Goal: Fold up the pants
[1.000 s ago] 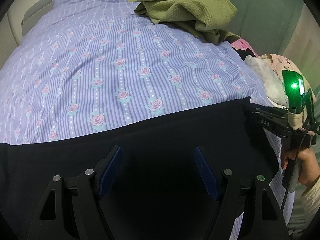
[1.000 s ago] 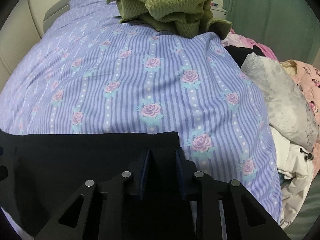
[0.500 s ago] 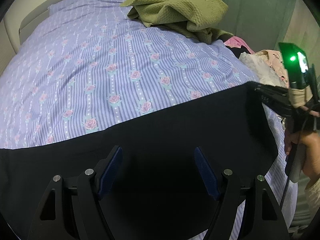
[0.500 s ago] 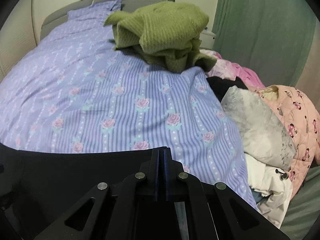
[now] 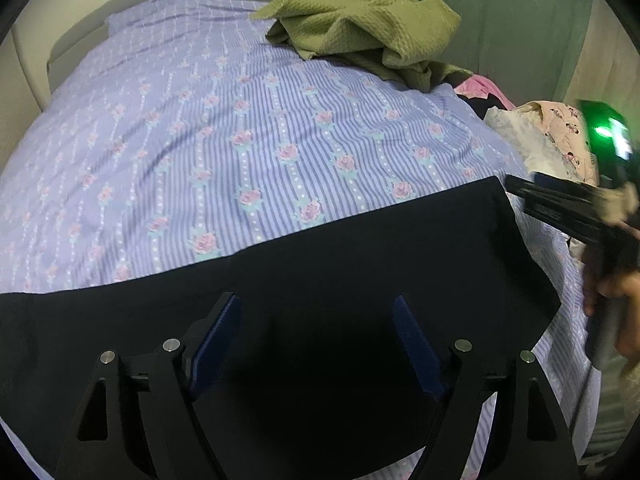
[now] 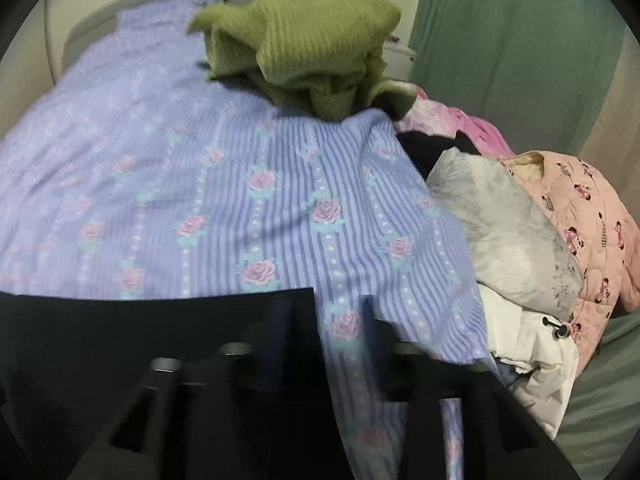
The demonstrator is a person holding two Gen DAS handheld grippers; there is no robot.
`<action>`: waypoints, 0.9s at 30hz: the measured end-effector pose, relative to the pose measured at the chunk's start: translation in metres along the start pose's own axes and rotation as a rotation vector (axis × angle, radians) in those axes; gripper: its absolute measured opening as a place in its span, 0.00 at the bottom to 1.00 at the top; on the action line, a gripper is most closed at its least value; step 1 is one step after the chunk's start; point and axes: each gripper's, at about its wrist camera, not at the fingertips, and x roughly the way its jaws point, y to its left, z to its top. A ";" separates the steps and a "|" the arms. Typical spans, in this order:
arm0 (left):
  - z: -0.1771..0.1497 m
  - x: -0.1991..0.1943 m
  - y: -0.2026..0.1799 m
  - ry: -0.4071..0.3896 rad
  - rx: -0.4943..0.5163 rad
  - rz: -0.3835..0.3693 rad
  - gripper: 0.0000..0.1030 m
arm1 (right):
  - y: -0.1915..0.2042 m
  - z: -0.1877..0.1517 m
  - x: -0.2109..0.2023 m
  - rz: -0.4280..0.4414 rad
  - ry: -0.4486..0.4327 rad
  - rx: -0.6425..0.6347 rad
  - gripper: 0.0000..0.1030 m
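Black pants point(image 5: 360, 248) lie flat across the near part of the bed. My left gripper point(image 5: 316, 304) hovers over their middle. Its jaws are opening, and its blue pads point(image 5: 218, 332) stand wide apart and press on nothing. In the blurred right wrist view the pants point(image 6: 120, 340) fill the lower left. My right gripper point(image 6: 324, 316) is at their right corner with its jaws opening. Striped sheet shows between its fingers, and the cloth edge lies by the left one. The left wrist view shows the right gripper point(image 5: 520, 188) just off that corner, held by a hand point(image 5: 616, 292).
The bed has a lilac striped sheet with roses point(image 5: 200, 140). A green knitted garment point(image 5: 360, 28) lies bunched at the far end. At the right edge is a pile of clothes: a grey piece point(image 6: 500, 224), a pink jacket point(image 6: 580, 216) and white cloth point(image 6: 532, 356). A green curtain point(image 6: 520, 60) hangs behind.
My right gripper was shut on the pants' right corner; it has now opened, let go and lifted slightly. The left gripper has stayed over the pants.
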 end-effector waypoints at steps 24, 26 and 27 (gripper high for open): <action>-0.035 -0.016 -0.052 0.023 0.136 -0.018 0.79 | -0.052 -0.172 -0.040 0.355 0.112 0.664 0.54; -0.033 -0.016 -0.051 0.022 0.131 -0.018 0.79 | -0.055 -0.178 -0.034 0.396 0.108 0.755 0.58; -0.033 -0.016 -0.051 0.022 0.131 -0.019 0.79 | -0.057 -0.180 -0.032 0.420 0.098 0.801 0.60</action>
